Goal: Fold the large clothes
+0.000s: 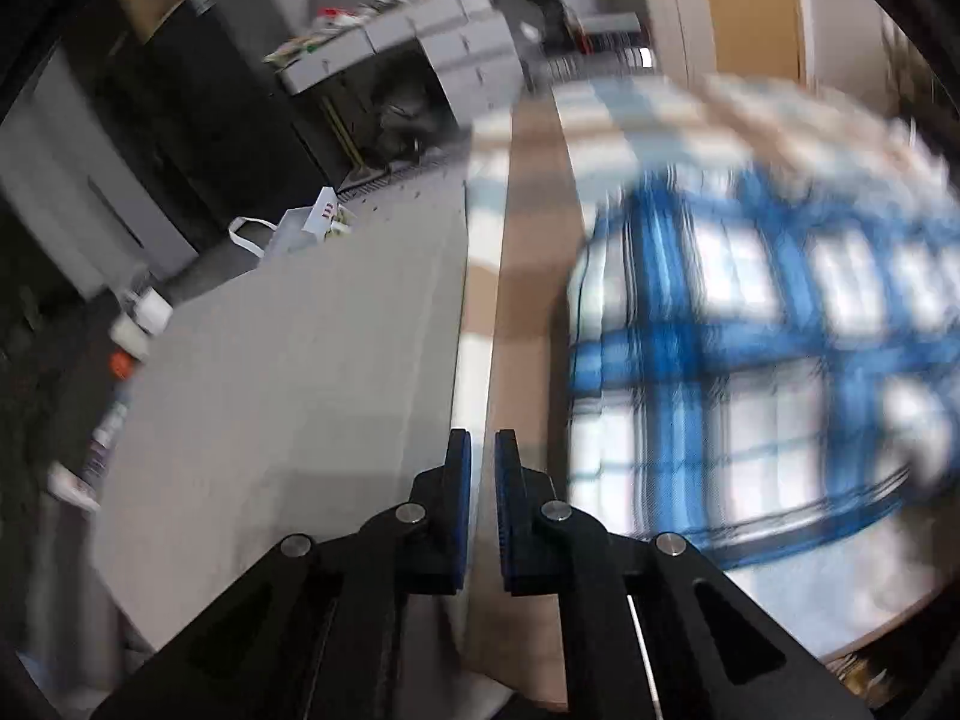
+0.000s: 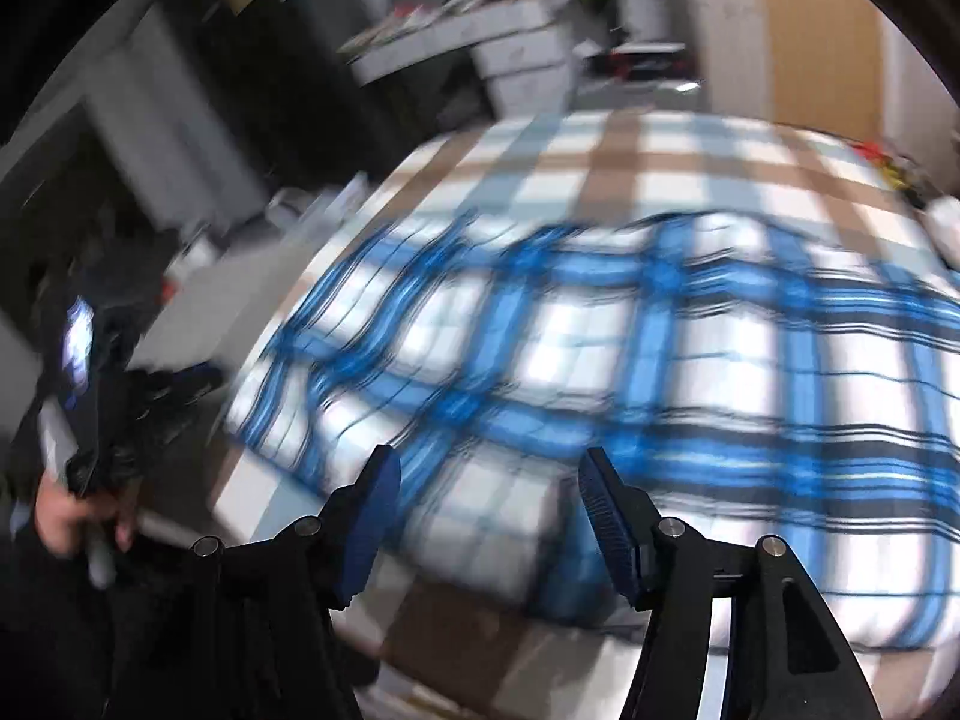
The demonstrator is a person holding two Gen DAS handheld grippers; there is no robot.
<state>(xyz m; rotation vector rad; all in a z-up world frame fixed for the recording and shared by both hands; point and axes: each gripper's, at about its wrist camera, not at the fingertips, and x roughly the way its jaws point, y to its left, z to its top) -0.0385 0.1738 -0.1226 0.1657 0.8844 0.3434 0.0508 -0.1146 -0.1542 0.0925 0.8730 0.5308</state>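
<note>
Jaws of the left gripper [image 1: 482, 444] are sitting almost together, a thin slit showing between the blue pads, and nothing is visibly caught there (the view past the tips is showing only bed cover). The gripper is pointing down over the edge of the bed [image 1: 528, 276], where a brown stripe of the check cover is running away from the tips.

Jaws of the right gripper [image 2: 489, 474] are standing well apart, roughly half spread, gripping nothing; the near edge of the blue plaid garment [image 2: 600, 360] is lying beyond and between the two pads, though whether the pads are touching it cannot be told through the blur.

Garment: large, white with blue and dark stripes, lying spread across the bed cover [image 2: 606, 162] (brown, pale blue and white check). In the left wrist view the same blue plaid garment [image 1: 750, 324] is filling the right half, heavily smeared.

Surroundings:
- grey floor [image 1: 288, 372] to the left of the bed;
- white bag [image 1: 294, 228] with a loop handle standing on the floor near the bed;
- grey drawer unit [image 1: 444, 42] with clutter on top, further back;
- dark cabinet [image 1: 198, 96] beside it;
- person's hand [image 2: 60, 519] at the far left of the right wrist view, wrapped around the other gripper's handle.
</note>
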